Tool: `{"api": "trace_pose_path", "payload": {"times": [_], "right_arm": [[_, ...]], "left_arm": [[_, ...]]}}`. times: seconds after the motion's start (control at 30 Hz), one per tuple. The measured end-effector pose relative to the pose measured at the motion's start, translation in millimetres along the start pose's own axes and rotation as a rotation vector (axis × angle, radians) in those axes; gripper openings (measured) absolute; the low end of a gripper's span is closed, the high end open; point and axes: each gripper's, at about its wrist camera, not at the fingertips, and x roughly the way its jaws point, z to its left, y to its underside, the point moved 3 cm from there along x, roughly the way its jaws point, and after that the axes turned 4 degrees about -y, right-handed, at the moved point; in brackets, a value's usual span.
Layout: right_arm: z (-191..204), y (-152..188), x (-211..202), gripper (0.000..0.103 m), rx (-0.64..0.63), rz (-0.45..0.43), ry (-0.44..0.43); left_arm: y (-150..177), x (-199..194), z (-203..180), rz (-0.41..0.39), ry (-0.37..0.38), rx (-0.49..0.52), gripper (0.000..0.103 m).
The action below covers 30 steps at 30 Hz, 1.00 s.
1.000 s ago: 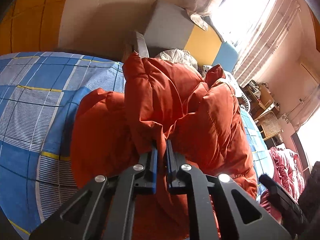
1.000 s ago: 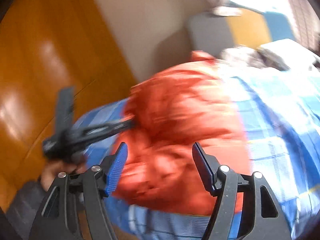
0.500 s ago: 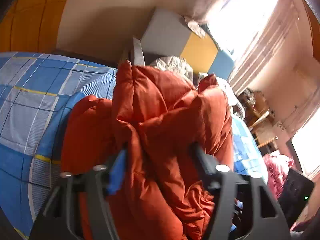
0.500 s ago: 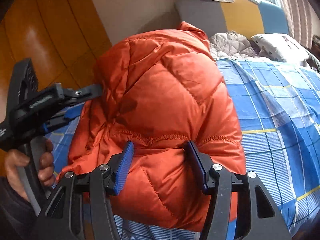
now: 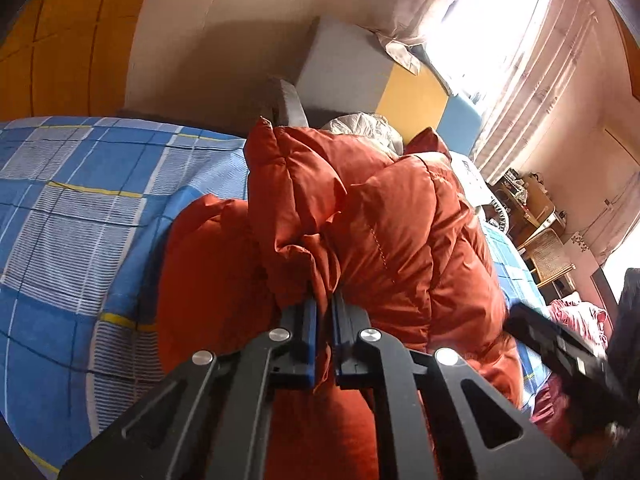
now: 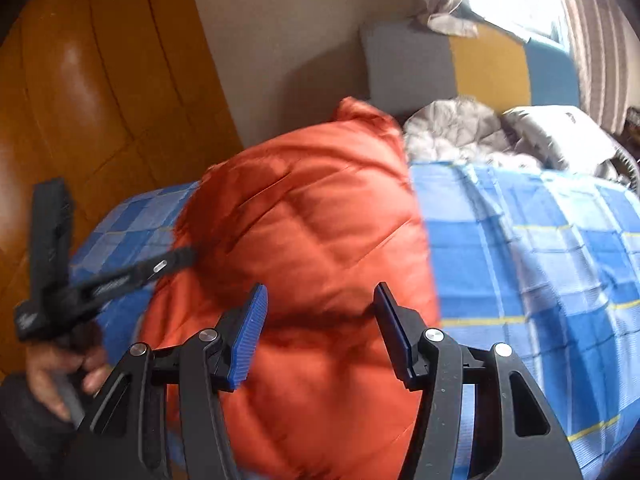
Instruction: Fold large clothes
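An orange puffer jacket (image 5: 400,240) lies bunched on a blue checked bed cover (image 5: 80,220). My left gripper (image 5: 324,312) is shut on a pinched fold of the jacket's fabric near its front edge. In the right wrist view the same jacket (image 6: 320,208) bulges up. My right gripper (image 6: 320,308) hovers over its near side, open, with the padding between its blue pads (image 6: 250,332) but not squeezed. A hand (image 6: 52,372) holds the left gripper (image 6: 120,276) at the jacket's left edge. This view is blurred.
A grey, yellow and blue headboard (image 5: 348,76) stands behind the bed. A grey quilted garment (image 6: 452,128) and a pillow (image 6: 560,132) lie at the head end. Pink clothes (image 5: 576,316) sit at the right. An orange wooden wardrobe (image 6: 80,80) stands to the left.
My left gripper opened wide around the jacket half a second ago and is shut again on a fold. My right gripper has shifted sideways over the jacket and rolled a little.
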Motion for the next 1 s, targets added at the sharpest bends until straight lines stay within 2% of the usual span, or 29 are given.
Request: {"api": "trace_pose_path", "payload": {"times": [0.23,0.37,0.6,1.0], "right_arm": [[-2.4,-39.6,31.5,0.056,0.028,-0.020,0.059],[5.7,-54.7,53.9,0.056,0.018,0.002,0.035],[37.3,-44.4,82.9,0.056,-0.074,0.049,0.034],[48.7,-26.4,125.5,0.056,-0.121,0.105,0.074]], "left_arm": [[5.9,-15.1,12.9,-0.020,-0.012,0.002,0.004],[9.7,-16.6,22.0,-0.018,-0.025,0.006,0.004],[20.3,-5.4,44.5,0.014,-0.063,-0.017,0.005],[25.8,14.0,55.1,0.037,-0.128,-0.043,0.005]]}}
